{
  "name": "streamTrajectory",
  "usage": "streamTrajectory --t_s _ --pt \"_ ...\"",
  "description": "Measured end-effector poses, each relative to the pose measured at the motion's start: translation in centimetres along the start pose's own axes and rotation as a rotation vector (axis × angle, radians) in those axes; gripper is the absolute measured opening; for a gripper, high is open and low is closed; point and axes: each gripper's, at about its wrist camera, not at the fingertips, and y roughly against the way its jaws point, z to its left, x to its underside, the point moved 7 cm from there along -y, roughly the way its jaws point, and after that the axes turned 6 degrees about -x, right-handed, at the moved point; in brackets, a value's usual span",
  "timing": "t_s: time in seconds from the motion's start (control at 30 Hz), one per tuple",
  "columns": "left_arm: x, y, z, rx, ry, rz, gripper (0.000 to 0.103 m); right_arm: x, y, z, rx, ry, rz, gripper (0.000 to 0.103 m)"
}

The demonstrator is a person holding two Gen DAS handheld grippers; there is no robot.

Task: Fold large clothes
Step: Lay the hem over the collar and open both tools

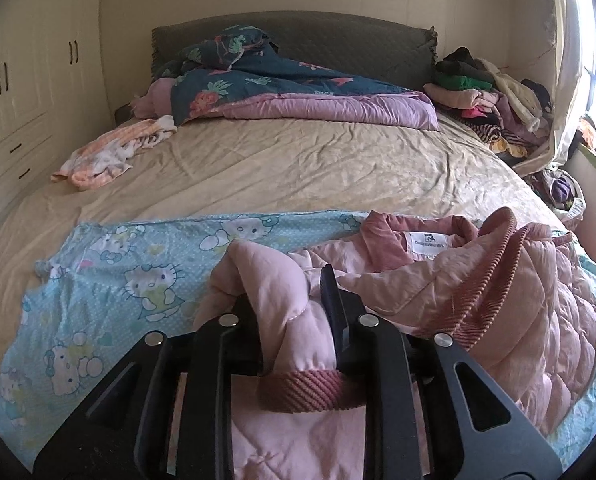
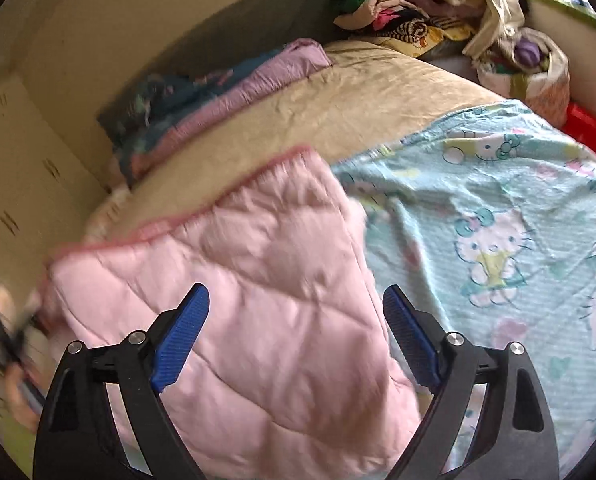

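A pink quilted jacket point(image 1: 509, 304) with corduroy trim and a white neck label lies on a light blue cartoon-cat sheet point(image 1: 110, 280) at the near end of the bed. My left gripper point(image 1: 288, 294) is shut on a sleeve of the jacket, whose ribbed cuff point(image 1: 309, 390) hangs between the fingers. In the right wrist view the jacket point(image 2: 258, 304) spreads flat under my right gripper point(image 2: 296, 306), which is open and empty just above it. The sheet point(image 2: 497, 220) lies to its right.
The beige bed point(image 1: 298, 168) holds a folded purple and teal floral quilt point(image 1: 298, 96) by the grey headboard, a striped pink-white garment point(image 1: 110, 152) at left, and a clothes pile point(image 1: 493, 100) at right. White cupboards point(image 1: 22, 80) stand left. A red object point(image 2: 589, 132) lies beside the bed.
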Motion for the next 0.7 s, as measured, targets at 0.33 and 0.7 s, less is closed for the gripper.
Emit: streamTrajectory --t_s 0.33,0.7 --pt "-0.9 2.8 -1.1 0.022 -0.005 -0.068 0.083 3.7 0.1 2.3 0.061 0.217 0.01 0.092" --pt "-0.8 6.8 -1.8 0.023 -0.061 -0.121 0.093 3.7 4.5 5.5 0.034 0.323 -0.073 0.097"
